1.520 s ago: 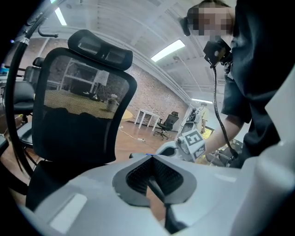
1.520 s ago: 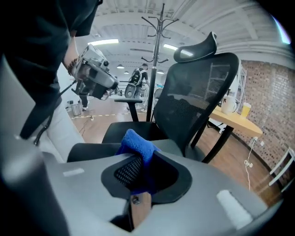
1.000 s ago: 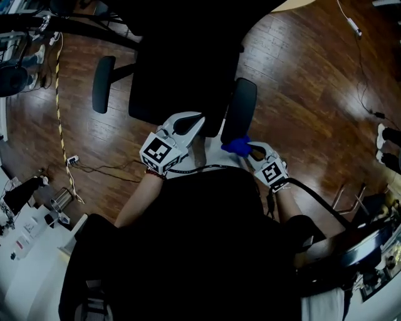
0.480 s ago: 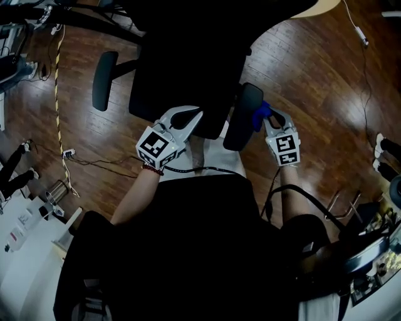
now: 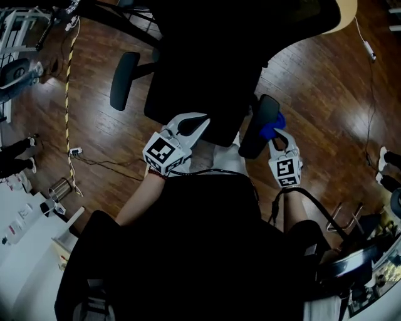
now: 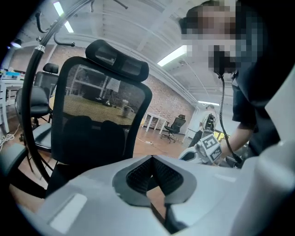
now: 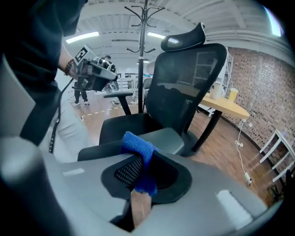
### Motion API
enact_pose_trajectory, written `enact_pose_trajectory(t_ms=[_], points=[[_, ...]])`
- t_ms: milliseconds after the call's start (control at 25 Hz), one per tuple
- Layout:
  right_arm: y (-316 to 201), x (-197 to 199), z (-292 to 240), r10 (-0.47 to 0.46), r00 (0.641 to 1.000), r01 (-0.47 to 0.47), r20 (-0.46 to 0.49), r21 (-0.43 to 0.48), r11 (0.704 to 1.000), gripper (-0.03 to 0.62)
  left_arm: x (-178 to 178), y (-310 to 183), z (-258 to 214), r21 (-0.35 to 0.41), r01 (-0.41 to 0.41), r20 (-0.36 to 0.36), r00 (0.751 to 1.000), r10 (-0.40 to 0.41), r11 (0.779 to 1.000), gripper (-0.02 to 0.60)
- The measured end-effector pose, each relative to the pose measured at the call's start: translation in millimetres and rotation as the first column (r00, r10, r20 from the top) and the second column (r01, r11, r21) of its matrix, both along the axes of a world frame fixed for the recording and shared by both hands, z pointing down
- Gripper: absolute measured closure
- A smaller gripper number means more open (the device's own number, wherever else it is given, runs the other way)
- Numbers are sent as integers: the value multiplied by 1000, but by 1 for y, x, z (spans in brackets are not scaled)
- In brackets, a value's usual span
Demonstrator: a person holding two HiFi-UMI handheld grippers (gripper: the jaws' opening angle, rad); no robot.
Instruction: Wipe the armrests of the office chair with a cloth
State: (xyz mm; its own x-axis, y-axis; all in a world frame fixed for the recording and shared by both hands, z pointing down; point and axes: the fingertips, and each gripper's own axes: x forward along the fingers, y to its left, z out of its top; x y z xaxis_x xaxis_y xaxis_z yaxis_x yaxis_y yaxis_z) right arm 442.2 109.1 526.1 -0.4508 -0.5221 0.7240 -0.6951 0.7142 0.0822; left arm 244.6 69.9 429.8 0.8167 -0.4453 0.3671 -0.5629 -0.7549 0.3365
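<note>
The black office chair stands in front of me, its mesh back facing the left gripper view. In the head view its left armrest is free. My right gripper is shut on a blue cloth, pressed against the outer right side of the right armrest. The right gripper view shows the cloth bunched between the jaws of the right gripper, lying on the grey armrest pad. My left gripper hovers by the seat's near edge, shut and holding nothing.
Wooden floor surrounds the chair. A yellow-black striped line and cables run along the left. A wooden desk corner sits at the top right, a coat stand behind the chair, and white furniture at the lower left.
My right gripper carried the cloth from the near end of the right armrest round to its outer right side. The left gripper stayed by the seat.
</note>
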Motion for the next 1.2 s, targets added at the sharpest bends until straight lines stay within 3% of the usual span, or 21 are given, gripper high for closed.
enact_pose_trajectory(t_ms=[200,280,360,440,520,600,720,800,840,920,1000,1080,1160,1200], points=[[37,-62,-2,100,995,-101,-19,-52,994,546,-51,-10,3,-31,-135,-35,990,134,990,575],[48,-90,-2,164,986,-164,-14,-60,985,546,-67,-14,-5,-1,-241,-77,968,240,971,575],[63,-130,-3,279,960,-278,9,-60,959,546,-87,-12,-11,62,-410,-93,905,414,910,575],[70,-172,-4,458,887,-458,53,-15,889,546,-110,-12,-12,94,-549,-102,825,556,831,575],[55,-198,-8,635,761,-646,132,70,760,546,-126,-27,-14,108,-599,-131,783,609,793,575],[32,-208,-14,756,603,-796,255,139,589,546,-133,-47,-22,145,-607,-164,764,624,781,575],[16,-212,-16,829,351,-936,435,151,317,546,-148,-51,-30,175,-629,-209,728,653,757,575],[9,-198,-2,849,217,-975,482,140,169,546,-153,-50,-22,185,-651,-218,703,677,736,575],[-1,-184,6,858,181,-981,481,156,119,546,-152,-54,-20,195,-649,-234,698,677,736,575],[-24,-161,20,876,158,-973,455,221,61,546,-153,-56,-17,220,-640,-264,687,676,736,575],[-36,-135,39,891,112,-968,439,252,-3,546,-152,-49,-9,250,-653,-256,667,699,715,575],[-35,-102,66,880,-16,-973,475,196,-123,546,-146,-44,6,248,-671,-253,652,715,699,575],[-25,-74,86,828,-164,-958,537,114,-264,546,-143,-41,17,210,-680,-280,646,710,702,575],[-20,-64,90,800,-212,-945,561,90,-314,546,-144,-40,21,198,-686,-288,642,710,700,575]])
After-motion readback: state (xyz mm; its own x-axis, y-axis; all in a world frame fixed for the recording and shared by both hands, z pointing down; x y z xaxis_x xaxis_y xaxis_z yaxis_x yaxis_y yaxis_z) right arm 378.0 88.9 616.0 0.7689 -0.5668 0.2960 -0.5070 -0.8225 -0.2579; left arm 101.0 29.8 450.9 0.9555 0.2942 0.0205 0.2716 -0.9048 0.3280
